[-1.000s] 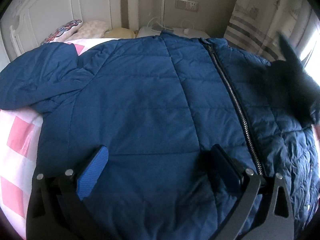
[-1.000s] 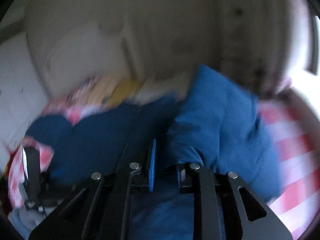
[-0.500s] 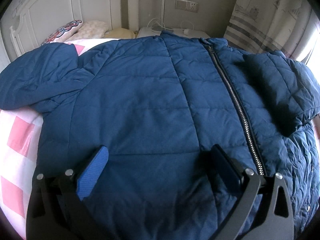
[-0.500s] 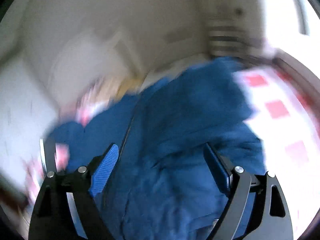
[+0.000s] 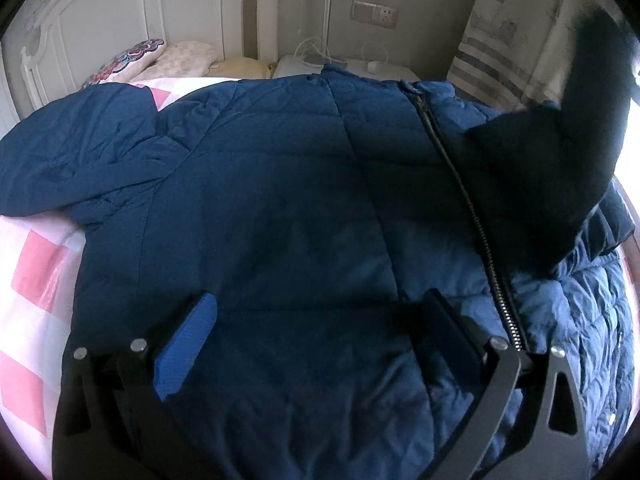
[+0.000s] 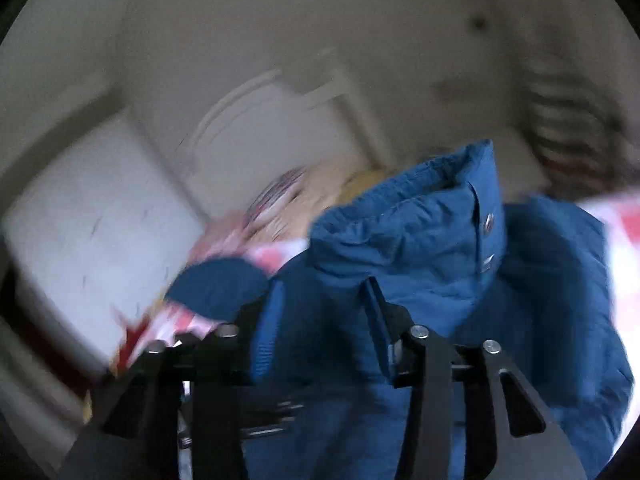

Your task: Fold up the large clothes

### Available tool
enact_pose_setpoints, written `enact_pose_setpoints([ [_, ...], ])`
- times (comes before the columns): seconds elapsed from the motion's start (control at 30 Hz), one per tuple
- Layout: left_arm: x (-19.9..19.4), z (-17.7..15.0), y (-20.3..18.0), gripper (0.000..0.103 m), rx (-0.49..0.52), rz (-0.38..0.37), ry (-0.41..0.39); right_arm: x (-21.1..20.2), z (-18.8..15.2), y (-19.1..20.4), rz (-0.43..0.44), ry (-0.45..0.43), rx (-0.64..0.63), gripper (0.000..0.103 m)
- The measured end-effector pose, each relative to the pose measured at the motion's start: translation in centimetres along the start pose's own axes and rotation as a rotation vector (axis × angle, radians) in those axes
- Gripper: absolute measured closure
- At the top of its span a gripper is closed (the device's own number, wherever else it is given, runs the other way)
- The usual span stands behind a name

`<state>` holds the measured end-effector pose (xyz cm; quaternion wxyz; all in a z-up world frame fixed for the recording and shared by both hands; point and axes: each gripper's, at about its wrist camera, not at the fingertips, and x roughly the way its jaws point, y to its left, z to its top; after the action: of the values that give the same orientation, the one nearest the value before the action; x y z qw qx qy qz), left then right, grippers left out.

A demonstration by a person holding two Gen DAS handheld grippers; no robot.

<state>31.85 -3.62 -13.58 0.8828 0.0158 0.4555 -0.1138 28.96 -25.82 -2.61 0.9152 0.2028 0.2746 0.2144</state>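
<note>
While the left tongs (image 5: 316,344) stay wide over the jacket (image 5: 280,208), the right tongs (image 6: 320,312), narrowing, straddle its sleeve (image 6: 420,232).

2 close wrist views, jacket (image 5: 280,208) shared

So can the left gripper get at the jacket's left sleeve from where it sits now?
Probably yes. The left gripper stands open over the jacket body, holding nothing, and the sleeve lies spread flat on the pink checked bedspread with nothing on top of it.
</note>
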Motion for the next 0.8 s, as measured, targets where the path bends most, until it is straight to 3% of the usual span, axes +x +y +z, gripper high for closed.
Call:
enact_pose_setpoints([
  [0.03,-0.1,0.0,0.2,0.002,-0.007,-0.009,-0.003,0.2,0.0,1.5,-0.001,0.009,-0.041,0.038],
  [0.1,-0.3,-0.1,0.5,0.002,-0.02,-0.025,-0.01,-0.8,-0.2,2.5,-0.032,-0.028,-0.07,0.027],
  [0.2,-0.5,0.0,1.1,0.002,-0.047,-0.06,-0.019,-3.3,-0.8,1.0,-0.18,-0.073,-0.03,0.027],
  [0.3,-0.7,0.1,1.7,0.002,-0.072,-0.099,-0.026,-7.1,-2.5,-2.9,-0.325,-0.112,0.125,0.027],
  [0.37,-1.1,0.2,2.4,0.002,-0.107,-0.169,-0.035,-8.8,-4.7,-6.1,-0.403,-0.118,0.241,0.026],
  [0.47,-1.1,0.7,4.2,0.002,-0.228,-0.319,-0.022,-9.5,-7.8,-10.7,-0.473,-0.083,0.377,0.026],
  [0.53,-0.7,1.2,5.4,0.003,-0.311,-0.36,-0.008,-9.5,-9.3,-12.9,-0.476,-0.074,0.439,0.026],
  [0.67,0.6,3.0,6.1,0.024,-0.404,-0.283,0.017,-9.1,-10.2,-14.3,-0.457,-0.088,0.435,0.026],
  [0.73,1.5,4.0,5.7,0.041,-0.411,-0.231,0.03,-9.1,-10.5,-14.1,-0.453,-0.083,0.417,0.026],
  [0.8,2.2,5.1,4.5,0.069,-0.366,-0.186,0.064,-8.4,-10.5,-15.2,-0.443,-0.089,0.425,0.026],
])
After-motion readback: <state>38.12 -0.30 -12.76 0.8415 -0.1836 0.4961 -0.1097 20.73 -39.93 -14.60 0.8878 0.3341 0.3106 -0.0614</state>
